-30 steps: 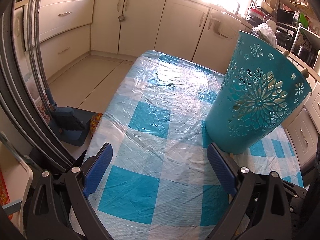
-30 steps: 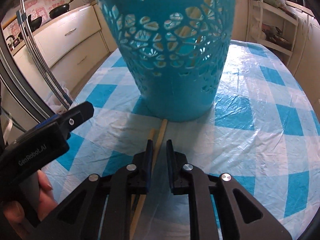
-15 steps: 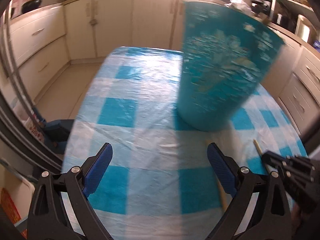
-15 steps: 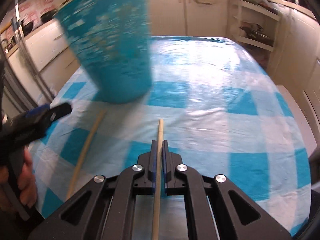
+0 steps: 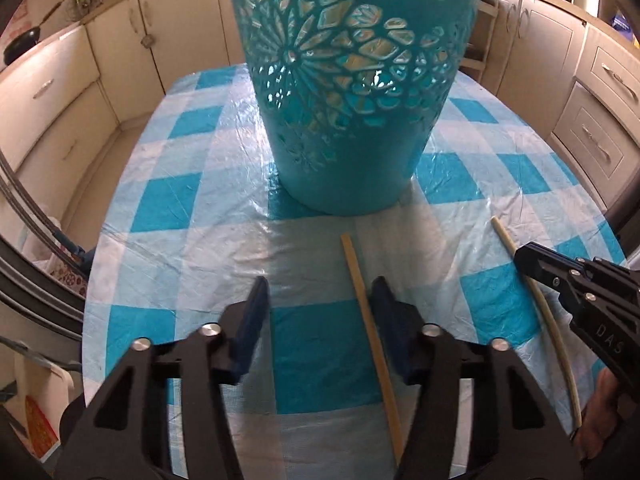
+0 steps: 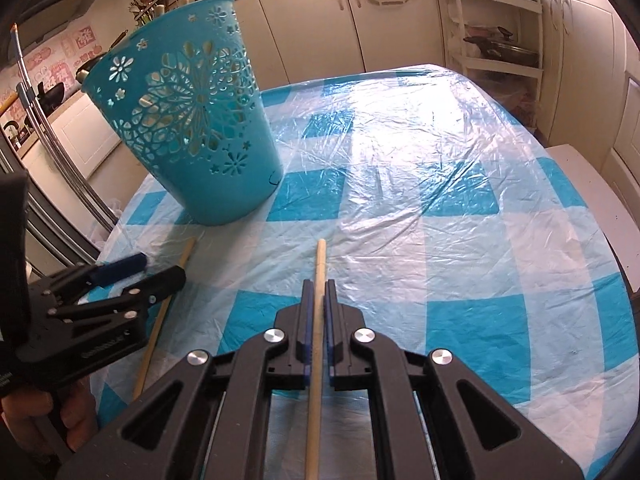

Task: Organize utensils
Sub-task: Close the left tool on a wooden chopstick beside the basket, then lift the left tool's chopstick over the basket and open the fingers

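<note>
A teal cut-out basket [image 5: 352, 80] stands on the checked tablecloth [image 5: 180, 208]; it also shows in the right wrist view [image 6: 192, 120]. My left gripper [image 5: 320, 312] is open, with a flat wooden stick [image 5: 368, 320] lying on the cloth between its fingers, close to the right finger [image 5: 390, 320]. My right gripper [image 6: 318, 312] is shut on a round wooden stick [image 6: 320, 264]. In the left wrist view that stick [image 5: 536, 292] lies to the right, with the right gripper [image 5: 532, 258] over it. The left gripper [image 6: 156, 276] and flat stick [image 6: 186, 256] show at left in the right wrist view.
Cream kitchen cabinets [image 5: 60, 100] surround the table. A shelf rack with pans [image 6: 500, 40] stands beyond the table's far right. A fridge edge with metal handles [image 6: 52, 152] is at the left. The tablecloth is wrinkled plastic [image 6: 440, 160].
My left gripper has swung toward the basket and narrowed its opening around the flat stick. My right gripper has closed on the round stick and moved it right, away from the basket.
</note>
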`<control>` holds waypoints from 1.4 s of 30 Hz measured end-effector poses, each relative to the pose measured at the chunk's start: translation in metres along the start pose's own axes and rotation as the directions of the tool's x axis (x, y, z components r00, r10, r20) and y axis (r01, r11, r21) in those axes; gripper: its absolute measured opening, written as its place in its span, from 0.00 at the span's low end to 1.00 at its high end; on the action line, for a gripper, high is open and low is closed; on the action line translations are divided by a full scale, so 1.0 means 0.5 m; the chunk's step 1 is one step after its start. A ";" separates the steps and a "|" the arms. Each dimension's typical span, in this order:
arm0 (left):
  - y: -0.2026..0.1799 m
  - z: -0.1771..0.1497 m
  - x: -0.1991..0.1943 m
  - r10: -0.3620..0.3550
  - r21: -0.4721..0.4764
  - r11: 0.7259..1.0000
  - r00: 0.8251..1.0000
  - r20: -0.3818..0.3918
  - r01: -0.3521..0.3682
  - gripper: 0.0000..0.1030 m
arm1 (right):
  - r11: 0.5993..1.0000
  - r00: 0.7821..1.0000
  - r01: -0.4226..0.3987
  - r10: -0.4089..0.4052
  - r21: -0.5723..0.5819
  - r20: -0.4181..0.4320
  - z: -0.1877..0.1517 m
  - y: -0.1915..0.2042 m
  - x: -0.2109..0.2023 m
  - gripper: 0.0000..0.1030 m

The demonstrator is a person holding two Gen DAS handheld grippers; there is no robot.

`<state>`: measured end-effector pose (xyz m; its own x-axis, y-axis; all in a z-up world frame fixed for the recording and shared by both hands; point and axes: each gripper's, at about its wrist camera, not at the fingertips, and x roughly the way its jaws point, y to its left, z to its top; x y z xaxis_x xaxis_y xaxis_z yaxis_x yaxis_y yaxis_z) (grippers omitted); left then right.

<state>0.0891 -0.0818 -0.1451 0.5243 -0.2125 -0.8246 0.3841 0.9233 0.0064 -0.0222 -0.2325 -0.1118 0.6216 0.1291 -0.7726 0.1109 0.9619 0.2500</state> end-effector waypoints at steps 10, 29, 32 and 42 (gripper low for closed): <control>0.004 0.008 -0.003 -0.092 -0.012 0.996 0.995 -0.039 0.092 0.05 | 1.000 1.000 -0.009 0.008 -0.011 -0.011 0.008 -0.004 0.004 0.10; 0.090 0.018 -0.110 -0.096 -0.050 0.994 0.992 0.085 0.100 0.05 | 0.994 1.000 0.003 -0.005 -0.111 -0.023 0.007 0.024 0.017 0.08; 0.095 0.022 -0.131 -0.111 -0.050 0.992 0.988 0.109 0.117 0.05 | 0.994 1.000 -0.002 0.000 -0.110 -0.020 0.005 0.025 0.015 0.10; 0.073 0.043 -0.216 -0.205 -0.027 0.976 0.961 0.187 0.214 0.05 | 0.994 1.000 -0.002 0.001 -0.113 -0.016 0.004 0.029 0.016 0.12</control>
<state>0.0630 -0.0320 -0.0436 0.5671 -0.4534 -0.6876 0.4663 0.8649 -0.1856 -0.0140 -0.2177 -0.1132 0.6091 0.1335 -0.7817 0.0213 0.9826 0.1844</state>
